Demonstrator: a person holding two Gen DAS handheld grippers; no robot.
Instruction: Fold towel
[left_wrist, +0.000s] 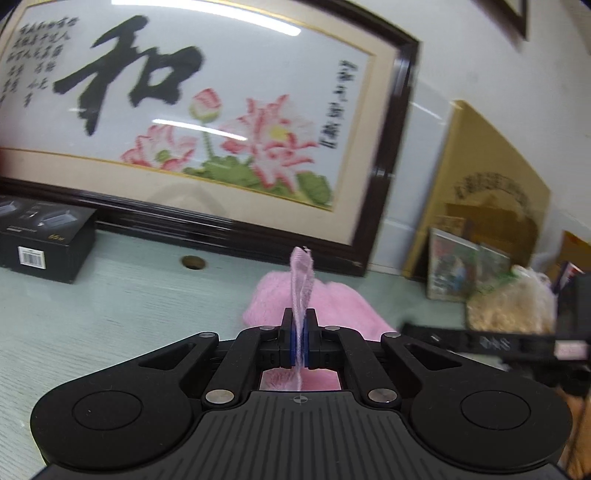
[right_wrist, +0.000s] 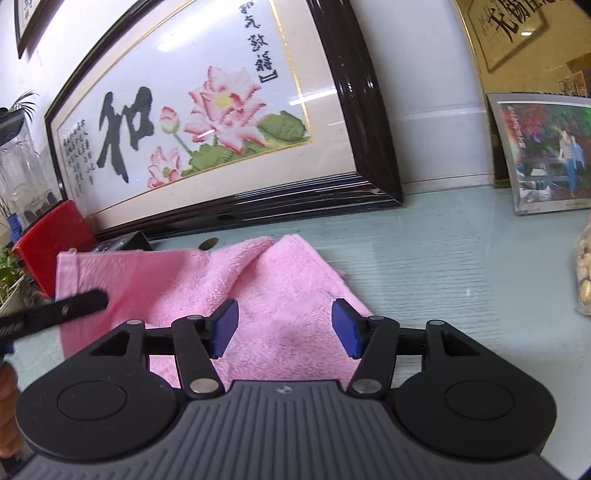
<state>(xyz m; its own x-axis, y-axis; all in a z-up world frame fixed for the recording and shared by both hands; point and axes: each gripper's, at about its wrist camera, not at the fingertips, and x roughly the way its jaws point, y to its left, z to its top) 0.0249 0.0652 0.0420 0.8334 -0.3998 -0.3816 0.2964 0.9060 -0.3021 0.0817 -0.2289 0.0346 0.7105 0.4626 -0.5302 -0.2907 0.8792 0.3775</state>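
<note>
A pink towel (right_wrist: 266, 288) lies rumpled on the pale green table (right_wrist: 443, 266); it also shows in the left wrist view (left_wrist: 340, 306). My left gripper (left_wrist: 300, 332) is shut on an edge of the towel, and a strip of pink cloth stands up between its blue pads. That lifted edge shows at the left of the right wrist view, where the left gripper (right_wrist: 81, 302) reaches in. My right gripper (right_wrist: 284, 325) is open and empty, just above the near part of the towel, its blue pads (right_wrist: 225, 325) wide apart.
A large framed lotus picture (left_wrist: 207, 122) leans against the wall behind the table. A black box (left_wrist: 44, 243) stands at the left. A framed photo (right_wrist: 546, 155) and a bag of nuts (right_wrist: 585, 273) are at the right. A red box (right_wrist: 51, 240) is far left.
</note>
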